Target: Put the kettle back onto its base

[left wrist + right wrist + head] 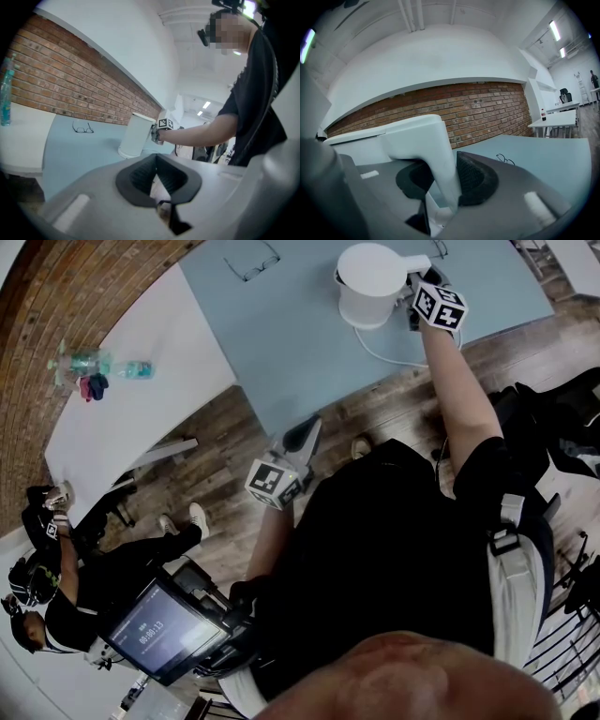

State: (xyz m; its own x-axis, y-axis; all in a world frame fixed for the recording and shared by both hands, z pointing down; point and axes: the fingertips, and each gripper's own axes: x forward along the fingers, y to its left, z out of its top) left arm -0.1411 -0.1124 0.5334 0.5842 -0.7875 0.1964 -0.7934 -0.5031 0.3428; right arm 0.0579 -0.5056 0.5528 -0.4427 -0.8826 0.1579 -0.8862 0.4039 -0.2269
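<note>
1. White plastic, the kettle [368, 282] stands upright on the blue-grey table [281, 362], toward its near edge, with the handle turned to the table's right end.
2. Under it I see a wider white disc, the base [123, 153]. The kettle's foot seems seated on it, as far as I can tell. A white cord [394, 354] loops from there toward the near edge.
3. My right gripper [413, 298] is clamped on the kettle's handle. In the right gripper view the handle fills the gap between the jaws and presses against the ribbed pad.
4. My left gripper [305, 439] hangs off the table, just beyond its near corner and over the wood floor [234, 442], well apart from the kettle. Its jaws meet at the tips with nothing between them.
5. A pair of glasses [251, 263] lies by the table's far edge, left of the kettle.
6. A white table [141, 409] adjoins on the left and carries a clear bottle [89, 364] near the brick wall [37, 352].
</note>
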